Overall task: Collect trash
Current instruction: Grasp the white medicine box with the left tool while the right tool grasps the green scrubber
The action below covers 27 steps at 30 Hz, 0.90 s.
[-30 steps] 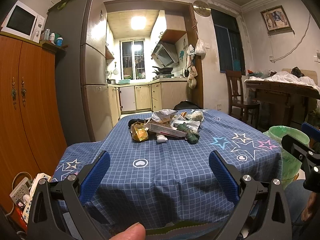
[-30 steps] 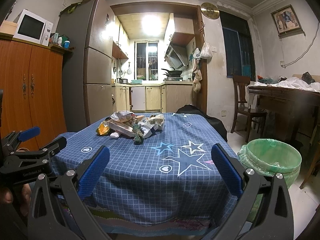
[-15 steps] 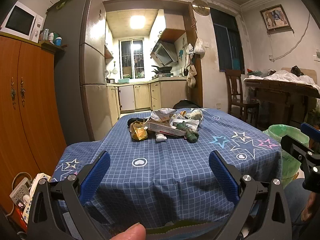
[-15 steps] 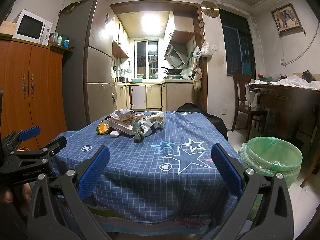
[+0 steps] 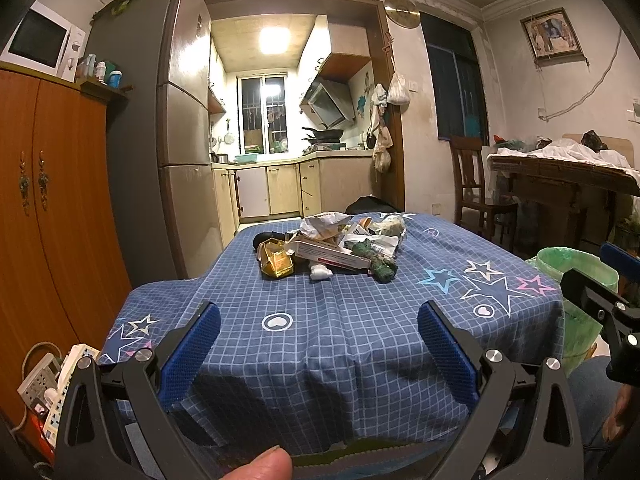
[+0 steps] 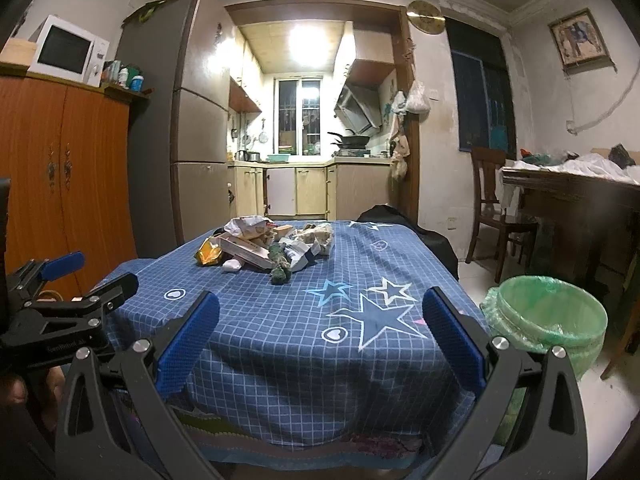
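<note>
1. The left gripper is released, its blue-padded fingers spread wide with nothing between them, held short of the near edge of the table.
2. The right gripper is likewise spread and empty, level with the left one, which shows at 9 o'clock in the right wrist view.
3. A fingertip of the person shows at 6 o'clock in the left wrist view.
4. Both grippers face a table under a blue checked tablecloth printed with stars and hearts.
5. The trash pile lies toward the far end of the cloth at 12 o'clock, well apart from both grippers: a gold foil wrapper, a flat carton, crumpled paper, a dark green wad and a small white scrap.
6. A bin lined with a green bag stands on the floor at 3 o'clock, just beside the table's corner.
</note>
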Each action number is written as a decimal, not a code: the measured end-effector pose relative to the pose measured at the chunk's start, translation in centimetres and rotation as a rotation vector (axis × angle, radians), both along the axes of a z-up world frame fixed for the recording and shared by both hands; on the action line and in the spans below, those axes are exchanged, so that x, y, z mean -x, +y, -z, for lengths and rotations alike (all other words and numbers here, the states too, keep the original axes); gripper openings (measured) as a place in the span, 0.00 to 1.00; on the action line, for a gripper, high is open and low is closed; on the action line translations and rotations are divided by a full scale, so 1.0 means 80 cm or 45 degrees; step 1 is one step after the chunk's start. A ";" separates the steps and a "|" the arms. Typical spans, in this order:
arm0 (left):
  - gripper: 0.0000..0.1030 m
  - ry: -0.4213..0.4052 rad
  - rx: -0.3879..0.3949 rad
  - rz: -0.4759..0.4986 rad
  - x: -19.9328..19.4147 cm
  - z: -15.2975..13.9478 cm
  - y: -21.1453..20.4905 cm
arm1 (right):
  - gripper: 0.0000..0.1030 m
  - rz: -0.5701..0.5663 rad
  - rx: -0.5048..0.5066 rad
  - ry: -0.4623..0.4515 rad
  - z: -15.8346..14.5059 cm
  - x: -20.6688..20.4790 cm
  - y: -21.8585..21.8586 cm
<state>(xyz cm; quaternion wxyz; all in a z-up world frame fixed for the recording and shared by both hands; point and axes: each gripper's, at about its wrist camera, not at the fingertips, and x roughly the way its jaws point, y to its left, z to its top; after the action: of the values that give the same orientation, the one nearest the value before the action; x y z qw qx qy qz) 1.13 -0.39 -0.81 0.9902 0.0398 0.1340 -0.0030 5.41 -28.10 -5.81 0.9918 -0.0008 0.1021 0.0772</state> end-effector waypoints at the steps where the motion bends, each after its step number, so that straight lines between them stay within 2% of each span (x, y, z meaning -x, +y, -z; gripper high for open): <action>1: 0.95 0.001 0.001 -0.002 -0.003 -0.001 0.002 | 0.95 -0.009 0.003 0.001 -0.002 -0.002 0.000; 4: 0.95 0.018 0.021 -0.014 -0.020 -0.005 0.011 | 0.95 -0.059 -0.002 0.034 -0.005 -0.019 0.003; 9: 0.95 0.111 0.080 0.000 -0.071 -0.009 0.039 | 0.95 -0.146 -0.045 0.144 -0.007 -0.063 0.009; 12: 0.95 0.196 0.107 0.033 -0.115 -0.010 0.056 | 0.95 -0.213 -0.095 0.247 -0.010 -0.098 0.010; 15: 0.95 0.342 0.160 0.094 -0.183 -0.005 0.074 | 0.95 -0.248 -0.136 0.321 -0.017 -0.131 0.004; 16: 0.95 0.427 0.221 0.119 -0.214 0.001 0.085 | 0.95 -0.249 -0.138 0.325 -0.018 -0.137 0.002; 18: 0.92 0.567 0.418 0.182 -0.271 0.013 0.106 | 0.95 -0.248 -0.135 0.332 -0.022 -0.153 -0.003; 19: 0.89 0.601 0.503 0.215 -0.290 0.016 0.109 | 0.95 -0.245 -0.131 0.340 -0.022 -0.162 -0.006; 20: 0.82 0.621 0.551 0.240 -0.304 0.017 0.108 | 0.95 -0.243 -0.131 0.347 -0.021 -0.167 -0.007; 21: 0.76 0.630 0.572 0.260 -0.315 0.016 0.106 | 0.95 -0.239 -0.130 0.361 -0.018 -0.175 -0.009; 24: 0.74 0.669 0.615 0.298 -0.358 0.014 0.092 | 0.95 -0.233 -0.132 0.403 -0.005 -0.192 -0.014; 27: 0.74 0.702 0.669 0.265 -0.397 0.015 0.085 | 0.95 -0.234 -0.142 0.438 0.006 -0.205 -0.016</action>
<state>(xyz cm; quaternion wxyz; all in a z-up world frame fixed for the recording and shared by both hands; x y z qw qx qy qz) 32.87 6.42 -1.99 0.8880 -0.2039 0.3847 -0.1481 21.82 -29.42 -6.25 0.9470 0.0579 0.2652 0.1719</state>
